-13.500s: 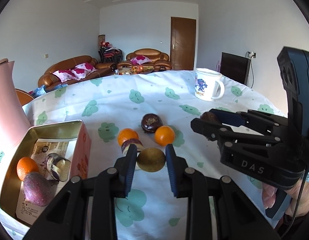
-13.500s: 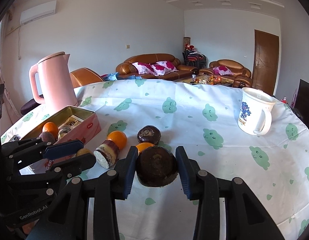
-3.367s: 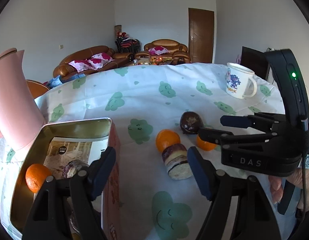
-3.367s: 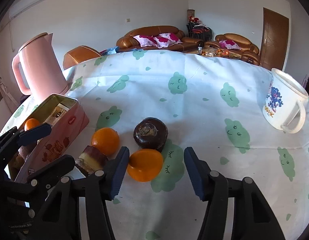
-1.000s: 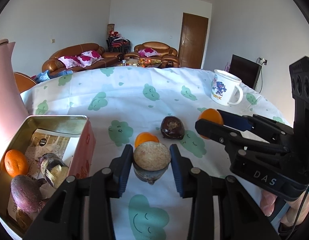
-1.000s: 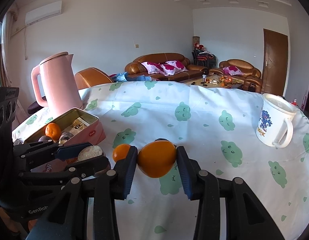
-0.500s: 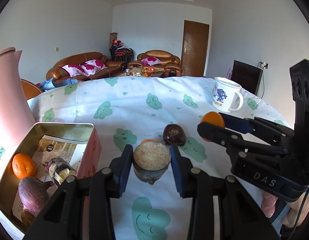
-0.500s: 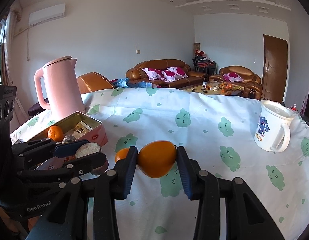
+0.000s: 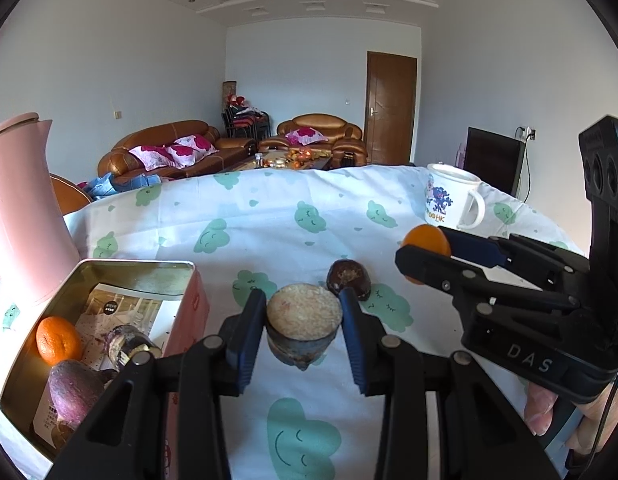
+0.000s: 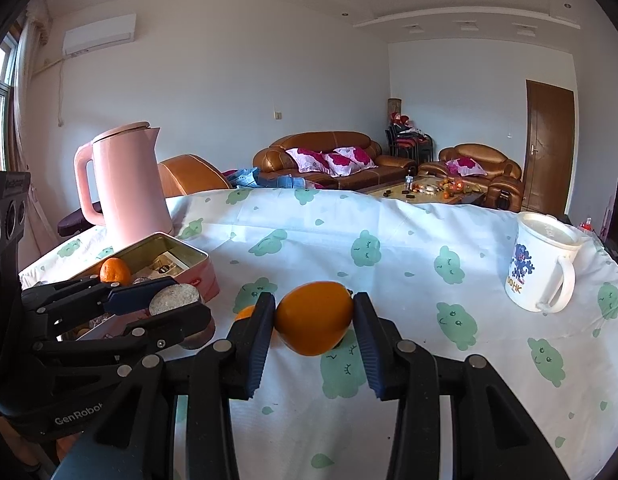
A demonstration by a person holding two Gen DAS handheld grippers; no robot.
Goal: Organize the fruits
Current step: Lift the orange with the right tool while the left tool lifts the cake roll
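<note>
— Left wrist view first, big things down to small: what do you have?

— I see the table (image 9: 269, 216) under its white cloth with green cloud faces. At its left edge stands the pink kettle (image 9: 19, 208), and just in front of that the open tin box (image 9: 189, 304), gold inside and pink outside. In it I count an orange (image 9: 58, 340), a purple sweet potato (image 9: 75, 390) and a dark cut piece beside them. A white mug (image 9: 453, 202) stands far right.

— And your left gripper?

— My left gripper (image 9: 304, 328) is clamped on a cut stub (image 9: 304, 326), pale flat face up and dark skin below, lifted clear of the cloth just right of the box. A dark round fruit (image 9: 349, 278) lies on the cloth beyond it.

— Now the right side.

— In the right wrist view my right gripper (image 10: 313, 322) has both pads pressed against a tangerine (image 10: 313, 322), held above the cloth near the middle of the table. Another small orange (image 10: 245, 313) peeks out behind the left finger; I cannot tell whether it touches anything.

— How do the two grippers stand to each other?

— Side by side, apart.
</note>
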